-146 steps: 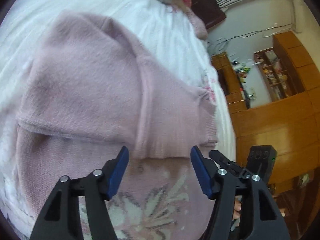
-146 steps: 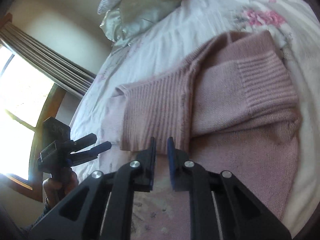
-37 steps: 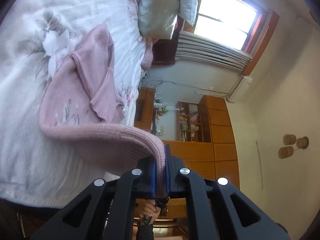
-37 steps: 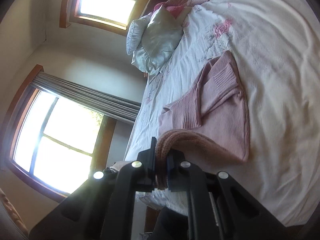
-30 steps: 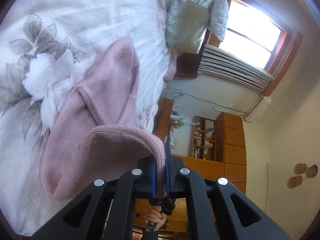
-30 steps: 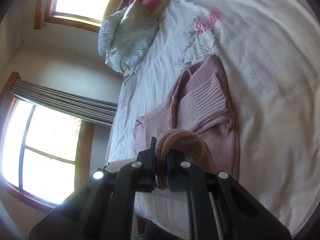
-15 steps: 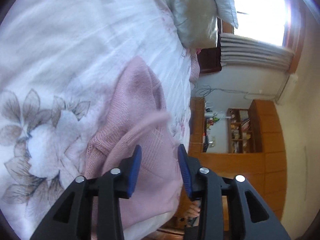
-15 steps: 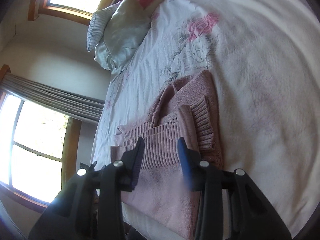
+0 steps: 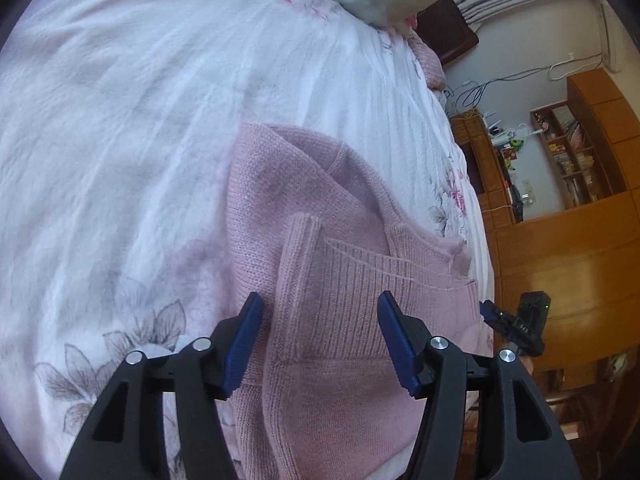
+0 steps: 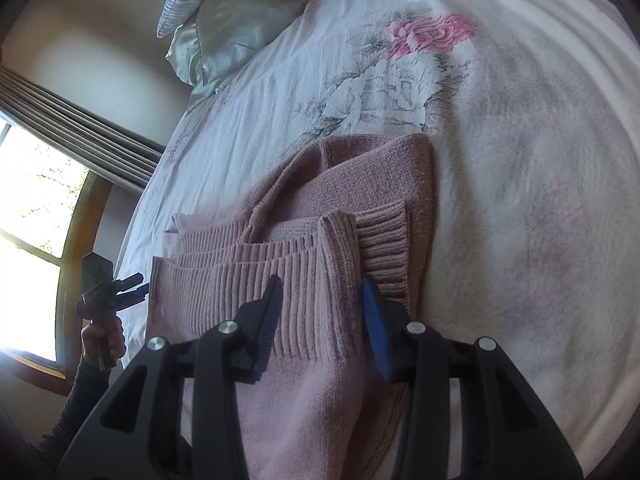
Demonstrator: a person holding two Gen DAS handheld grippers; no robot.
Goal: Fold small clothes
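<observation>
Floral bedsheet [image 9: 120, 140], folded pink sweater [image 9: 340, 280] near edge, both tongs [image 9: 320, 340] [image 10: 320, 312] apart

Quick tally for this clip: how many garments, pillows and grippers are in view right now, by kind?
Pink knit sweater: 1, folded on the floral bedsheet
Pillows: 2, stacked at the bed's head
Grippers: 2, left gripper and right gripper, both open and empty
Total: 5
</observation>
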